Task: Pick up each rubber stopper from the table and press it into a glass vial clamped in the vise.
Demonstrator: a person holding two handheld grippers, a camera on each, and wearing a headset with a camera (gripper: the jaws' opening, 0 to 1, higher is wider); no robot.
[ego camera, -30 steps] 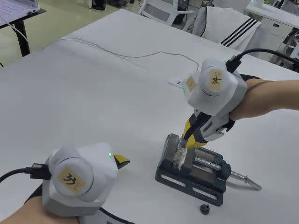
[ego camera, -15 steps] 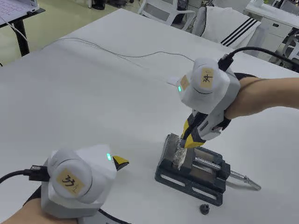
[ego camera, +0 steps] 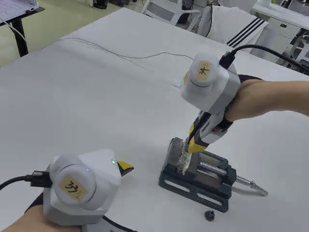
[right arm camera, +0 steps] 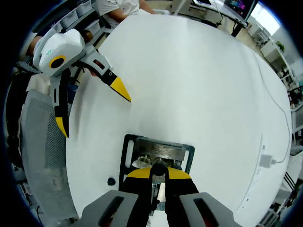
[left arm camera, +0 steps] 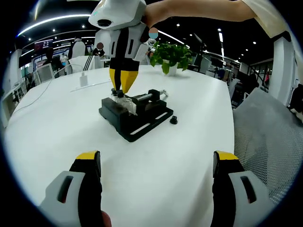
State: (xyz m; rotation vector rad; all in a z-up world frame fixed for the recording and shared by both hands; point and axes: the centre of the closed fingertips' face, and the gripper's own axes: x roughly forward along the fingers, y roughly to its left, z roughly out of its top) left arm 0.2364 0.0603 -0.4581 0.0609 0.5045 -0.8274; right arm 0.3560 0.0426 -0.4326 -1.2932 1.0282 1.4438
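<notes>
A dark metal vise (ego camera: 193,186) stands on the white table (ego camera: 96,96) with a glass vial (ego camera: 183,159) clamped upright in it. My right gripper (ego camera: 190,145) points steeply down at the vial's mouth, shut on a dark rubber stopper (right arm camera: 159,169) that sits right over the vial. The left gripper view shows its yellow tips (left arm camera: 122,80) touching the vial top above the vise (left arm camera: 142,120). Another stopper (ego camera: 209,215) lies loose on the table just in front of the vise. My left gripper (left arm camera: 156,158) stays low at the near left, open with nothing between its fingers.
A thin cable (ego camera: 120,55) runs across the far half of the table. Chairs (ego camera: 231,24) stand beyond the far edge. A potted plant (left arm camera: 170,54) sits on the table behind the vise, and a mesh chair (left arm camera: 265,127) stands beside the table.
My right gripper's body has risen and tipped more upright while its tips stayed at the vial. The left gripper has not moved.
</notes>
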